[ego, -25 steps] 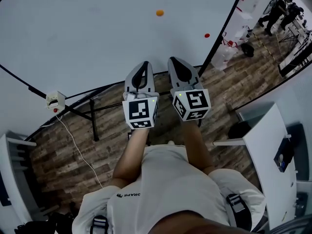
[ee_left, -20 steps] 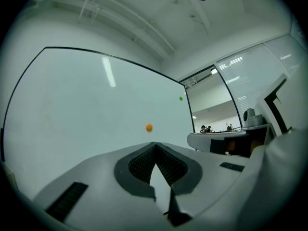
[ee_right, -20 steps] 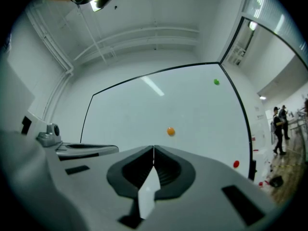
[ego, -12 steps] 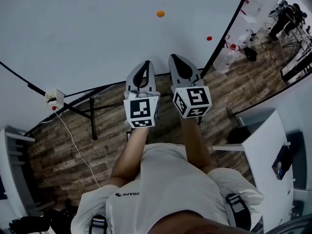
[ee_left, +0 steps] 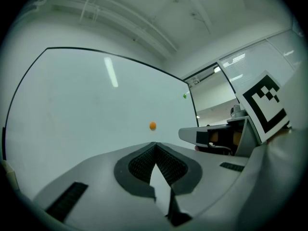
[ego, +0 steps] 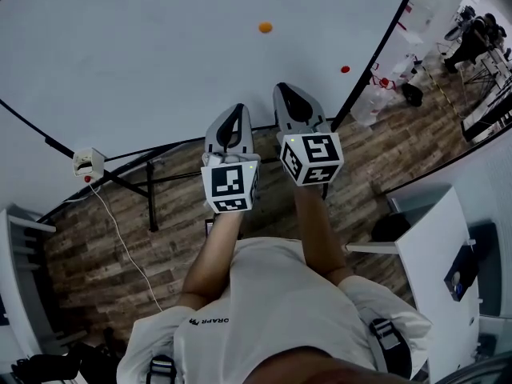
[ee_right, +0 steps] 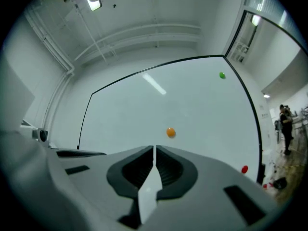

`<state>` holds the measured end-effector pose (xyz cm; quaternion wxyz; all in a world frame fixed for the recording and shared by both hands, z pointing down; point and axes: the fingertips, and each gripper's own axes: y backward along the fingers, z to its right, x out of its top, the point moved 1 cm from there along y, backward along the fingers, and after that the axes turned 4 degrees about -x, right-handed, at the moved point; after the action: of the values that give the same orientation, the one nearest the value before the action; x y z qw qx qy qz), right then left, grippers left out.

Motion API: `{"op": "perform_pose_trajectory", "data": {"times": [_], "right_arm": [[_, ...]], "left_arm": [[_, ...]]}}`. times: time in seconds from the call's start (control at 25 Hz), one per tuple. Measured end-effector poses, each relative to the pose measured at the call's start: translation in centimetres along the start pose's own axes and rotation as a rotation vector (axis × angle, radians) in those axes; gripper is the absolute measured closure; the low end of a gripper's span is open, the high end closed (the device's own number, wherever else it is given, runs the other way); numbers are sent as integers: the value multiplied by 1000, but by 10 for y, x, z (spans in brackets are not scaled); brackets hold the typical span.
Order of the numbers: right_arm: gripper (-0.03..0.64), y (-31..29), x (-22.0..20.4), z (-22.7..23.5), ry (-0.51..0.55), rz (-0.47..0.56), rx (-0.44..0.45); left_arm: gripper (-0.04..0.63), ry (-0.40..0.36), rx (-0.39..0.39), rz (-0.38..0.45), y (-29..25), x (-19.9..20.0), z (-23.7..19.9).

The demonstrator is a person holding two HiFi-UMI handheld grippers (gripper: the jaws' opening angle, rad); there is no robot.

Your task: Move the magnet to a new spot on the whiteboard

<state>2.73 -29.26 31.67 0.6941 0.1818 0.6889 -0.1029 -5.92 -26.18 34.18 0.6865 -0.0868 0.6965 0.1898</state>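
Observation:
A small orange magnet [ego: 265,27] sticks to the big whiteboard [ego: 144,62], with a red magnet [ego: 345,69] lower right near the board's edge. My right gripper [ego: 290,88] is shut with nothing in it and points at the board, below the orange magnet [ee_right: 170,132] and apart from it. My left gripper [ego: 233,109] hangs beside it, a little further back, also shut and empty. The left gripper view has the orange magnet [ee_left: 152,125] just above the closed jaw tips [ee_left: 154,145]. A green magnet [ee_right: 222,75] sits high on the board.
The whiteboard's black stand legs [ego: 152,190] cross the wooden floor below the grippers. A white socket box [ego: 90,164] with a cable lies at the left. A white table [ego: 436,238] stands at the right. People [ego: 472,38] stand far off at the upper right.
My right gripper has moved forward and up toward the board, ahead of the left one. The left gripper has barely shifted. Both stay shut.

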Motion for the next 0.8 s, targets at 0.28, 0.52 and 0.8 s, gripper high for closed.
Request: {"op": "perform_pose_trajectory", "data": {"times": [0.28, 0.52, 0.8], "right_arm": [[583, -19, 3, 6, 40, -7, -3], [554, -35, 6, 16, 52, -13, 1], [529, -48, 8, 18, 65, -18, -3]], "left_arm": [[592, 0, -3, 2, -6, -1, -2], [592, -10, 2, 12, -10, 5, 2], [592, -29, 17, 19, -6, 8, -1]]}}
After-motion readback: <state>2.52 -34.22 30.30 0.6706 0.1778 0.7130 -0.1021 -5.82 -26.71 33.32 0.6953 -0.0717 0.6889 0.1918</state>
